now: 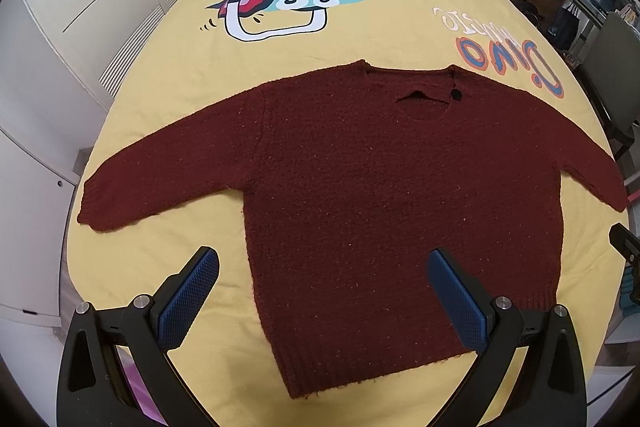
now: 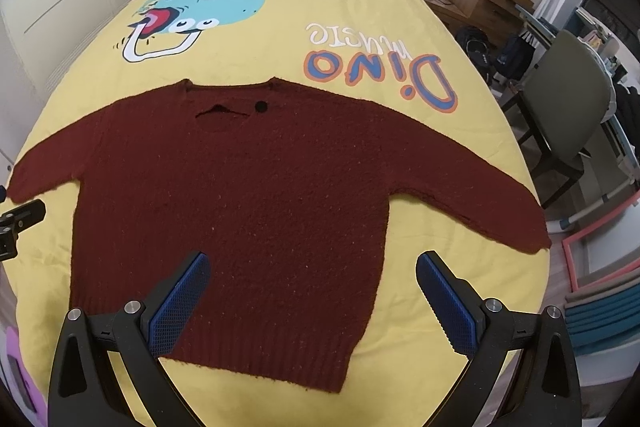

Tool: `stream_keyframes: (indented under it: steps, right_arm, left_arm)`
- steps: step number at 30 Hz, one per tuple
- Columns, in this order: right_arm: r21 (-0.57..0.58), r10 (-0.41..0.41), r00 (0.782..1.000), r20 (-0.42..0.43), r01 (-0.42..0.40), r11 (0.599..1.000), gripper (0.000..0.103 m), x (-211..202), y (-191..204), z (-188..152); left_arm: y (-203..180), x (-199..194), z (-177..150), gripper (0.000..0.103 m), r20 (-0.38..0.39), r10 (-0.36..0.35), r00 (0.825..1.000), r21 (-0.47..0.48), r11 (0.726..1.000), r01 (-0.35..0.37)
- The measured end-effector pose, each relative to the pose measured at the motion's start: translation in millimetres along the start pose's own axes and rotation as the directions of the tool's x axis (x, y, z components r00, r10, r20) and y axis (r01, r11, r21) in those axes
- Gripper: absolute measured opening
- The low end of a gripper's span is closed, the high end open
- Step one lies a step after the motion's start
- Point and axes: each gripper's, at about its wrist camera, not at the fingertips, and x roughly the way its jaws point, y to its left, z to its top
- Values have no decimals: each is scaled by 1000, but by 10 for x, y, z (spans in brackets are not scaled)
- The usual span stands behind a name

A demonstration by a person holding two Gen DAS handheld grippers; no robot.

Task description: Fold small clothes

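The dark red sweater (image 1: 400, 195) lies flat on the bed (image 1: 180, 99), collar at 12 o'clock, sleeves running 9 to 3. Left tongs (image 1: 324, 301) and right tongs (image 2: 312, 303) hover gaping, empty, near its hem; each side has its own sleeve.

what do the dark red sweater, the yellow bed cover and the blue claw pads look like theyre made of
Sweater: a fuzzy knit, probably wool or acrylic; nubbly matte surface, ribbed hem.
Bed cover: thin woven fabric, likely cotton; flat, matte, with a printed dinosaur cartoon.
Pads on the left claw: likely rubber or soft plastic; fine gridded texture. The right claw carries the same.
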Motion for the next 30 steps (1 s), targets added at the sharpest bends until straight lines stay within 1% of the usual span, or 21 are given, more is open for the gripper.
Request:
stream_keyframes:
  steps: [30]
  right_arm:
    - [-15, -38, 999, 4, 38, 999, 103, -67, -44, 34]
  left_arm:
    - [73, -42, 19, 102, 9, 8, 1000, 3, 1000, -8]
